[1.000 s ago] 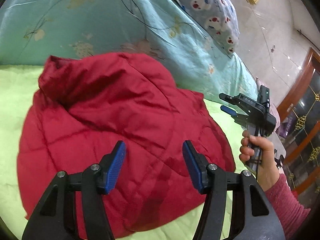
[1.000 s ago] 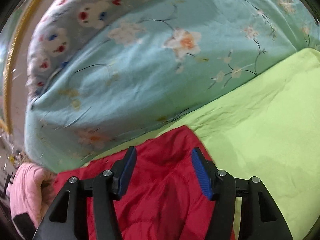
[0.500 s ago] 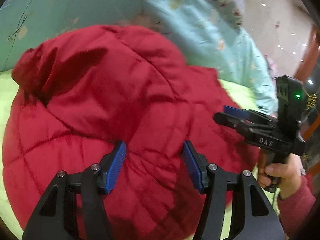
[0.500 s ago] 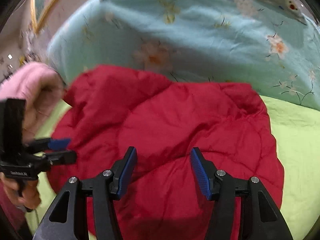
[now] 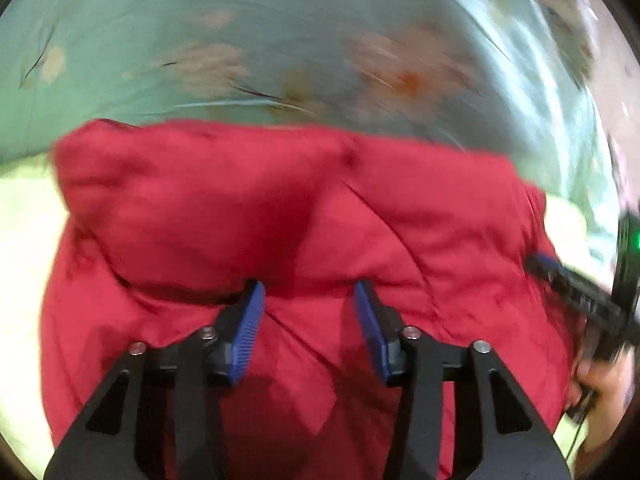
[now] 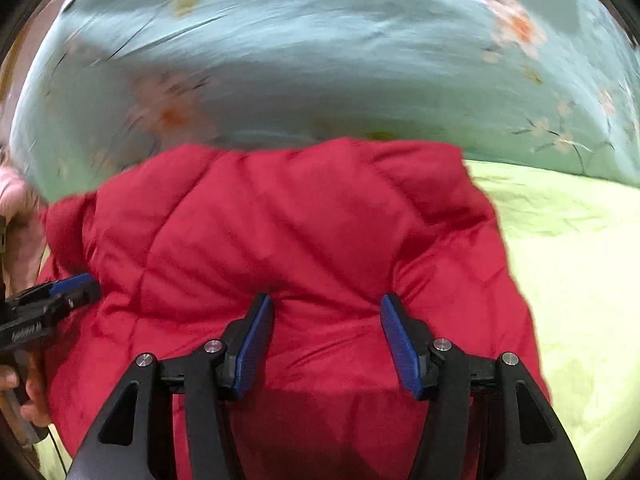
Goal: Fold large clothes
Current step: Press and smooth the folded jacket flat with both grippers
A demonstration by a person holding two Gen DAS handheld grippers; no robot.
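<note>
A red quilted puffer jacket [image 5: 304, 216] lies bunched on a light green sheet [image 5: 24, 216], folded over itself with a puffy upper flap. My left gripper [image 5: 310, 312] is open, its blue pads low over the jacket's middle fold. My right gripper [image 6: 326, 320] is open too, over the same jacket [image 6: 288, 232] from the other side. Each gripper shows in the other's view: the right one at the jacket's right edge [image 5: 560, 276], the left one at its left edge [image 6: 60, 292]. Both views are blurred by motion.
A pale blue floral quilt [image 5: 320, 48] is heaped right behind the jacket and fills the upper half of the right wrist view [image 6: 320, 60] as well. Green sheet [image 6: 568, 264] stretches to the jacket's right. A hand in a pink sleeve [image 6: 16, 200] holds the left gripper.
Both grippers have dropped closer to the jacket and turned to face it squarely. The jacket fills more of each view. The jaws stay open.
</note>
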